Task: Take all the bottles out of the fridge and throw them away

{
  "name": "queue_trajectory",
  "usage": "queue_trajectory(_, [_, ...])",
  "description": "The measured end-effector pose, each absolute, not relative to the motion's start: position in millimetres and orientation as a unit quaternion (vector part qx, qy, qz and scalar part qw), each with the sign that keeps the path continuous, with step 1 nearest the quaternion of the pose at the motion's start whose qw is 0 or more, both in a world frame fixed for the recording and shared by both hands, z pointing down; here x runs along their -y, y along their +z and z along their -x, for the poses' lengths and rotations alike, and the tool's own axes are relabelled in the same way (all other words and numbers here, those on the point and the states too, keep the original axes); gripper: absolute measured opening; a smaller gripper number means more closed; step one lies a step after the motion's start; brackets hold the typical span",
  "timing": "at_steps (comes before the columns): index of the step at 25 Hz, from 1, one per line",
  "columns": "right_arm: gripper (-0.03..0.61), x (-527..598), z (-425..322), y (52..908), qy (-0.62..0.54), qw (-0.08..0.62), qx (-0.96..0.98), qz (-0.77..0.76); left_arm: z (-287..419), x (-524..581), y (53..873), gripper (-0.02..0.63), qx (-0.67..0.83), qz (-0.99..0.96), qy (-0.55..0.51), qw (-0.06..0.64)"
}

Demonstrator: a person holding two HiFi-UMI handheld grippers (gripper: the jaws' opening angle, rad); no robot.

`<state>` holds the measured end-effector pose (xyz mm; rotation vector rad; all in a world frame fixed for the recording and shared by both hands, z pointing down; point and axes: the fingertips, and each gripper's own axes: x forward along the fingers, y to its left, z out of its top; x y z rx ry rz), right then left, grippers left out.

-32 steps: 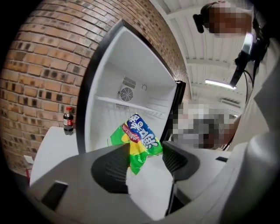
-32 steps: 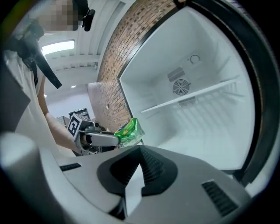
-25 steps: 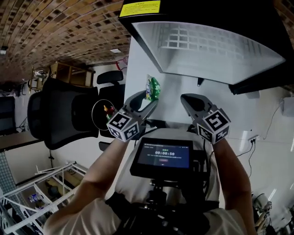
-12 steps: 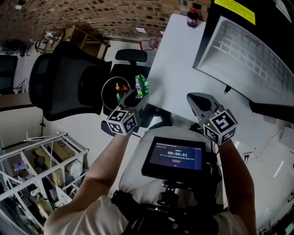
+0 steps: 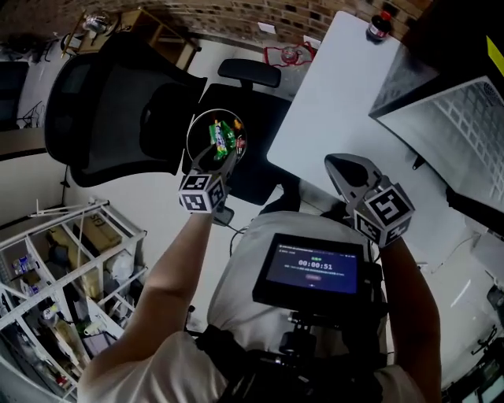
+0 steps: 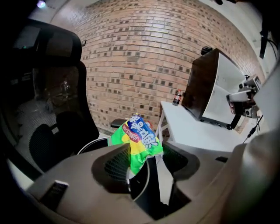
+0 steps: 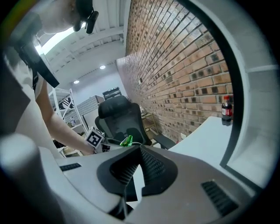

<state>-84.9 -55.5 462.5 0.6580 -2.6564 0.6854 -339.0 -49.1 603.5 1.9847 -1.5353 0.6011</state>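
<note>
Head view: left gripper [image 5: 219,157] clamped on green bottle [image 5: 220,134], right above bin [image 5: 191,130]; drop not yet done. Bin seems to hold other items already. Right gripper [image 5: 344,167] closed tight, empty, well off from bin. Cola bottle [image 5: 379,24] on table [image 5: 346,102], far from bin, likely left to bin.

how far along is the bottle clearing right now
Done: the bin already holds a few colourful items. In hand: the left gripper grips a green bottle over that bin, not yet dropped; the right gripper is shut and empty. Left: releasing this bottle; a cola bottle stands at the far end of the white table. Whether the fridge holds more cannot be seen.
</note>
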Motion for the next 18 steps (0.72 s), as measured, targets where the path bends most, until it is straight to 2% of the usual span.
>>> queue_trajectory(12, [0.003, 54.9, 124.3, 480.0, 0.266, 0.203, 0.911, -0.240, 399.6, 54.6, 719.2, 0.241, 0.493, -0.688, 0.287, 0.449])
queue_trajectory(18, [0.003, 57.2, 123.4, 486.5, 0.277, 0.212, 0.902, -0.253, 397.5, 46.6, 749.8, 0.242, 0.472, -0.660, 0.333, 0.480])
